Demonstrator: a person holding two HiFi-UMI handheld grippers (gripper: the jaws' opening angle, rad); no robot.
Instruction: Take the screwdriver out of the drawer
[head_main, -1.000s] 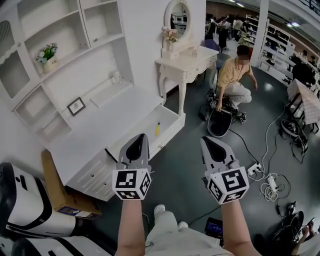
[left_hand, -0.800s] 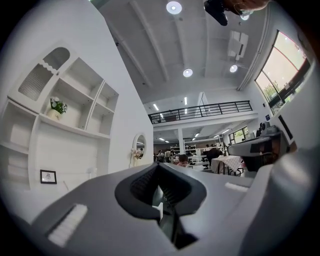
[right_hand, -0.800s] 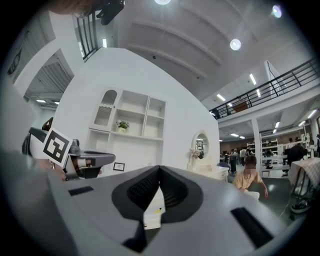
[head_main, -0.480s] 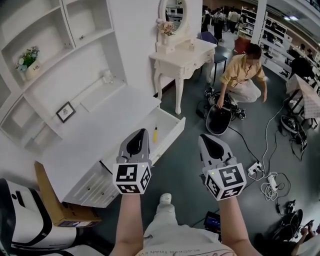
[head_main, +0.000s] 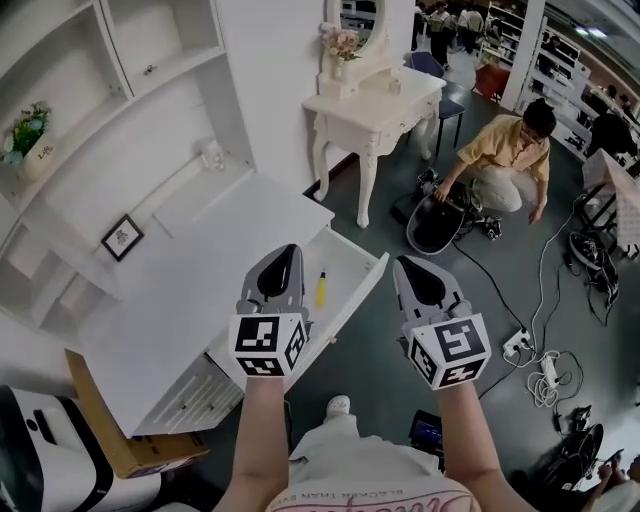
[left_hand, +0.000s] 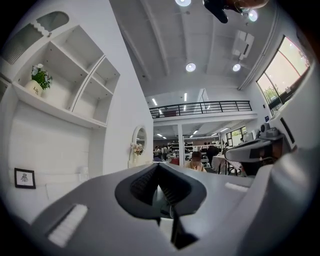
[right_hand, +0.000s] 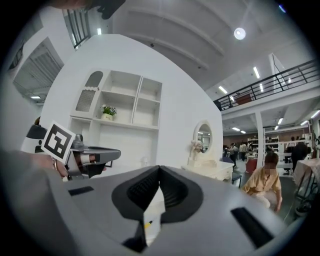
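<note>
At the front edge of the big white desk (head_main: 200, 290), the job looks to be at the approach stage. The drawer is open and nothing has been picked up yet. The desk is a smooth, painted, boxy unit with a flat matte top and open shelves above.

Its drawer (head_main: 345, 285) is a shallow white tray with thin straight walls, pulled out from under the top over the dark grey floor (head_main: 390, 215).

Both tools hang level and side by side. The left gripper (head_main: 285, 255) is over the drawer's near end, and the right gripper (head_main: 410, 265) is just past its outer edge, above the floor. Each is a smooth grey plastic shell with dark ribbed pads. On both, the jaws are pressed together with nothing between them.

Smallest of all, the screwdriver (head_main: 320, 290) lies flat on the drawer bottom about midway along, clear of both tools. It is slim, with a bright yellow handle that looks like hard plastic.

I'd judge the next move needs one tool to spread its jaws, tip down into the drawer and set its pads across that narrow round handle. The handle could roll on the slick bottom.
</note>
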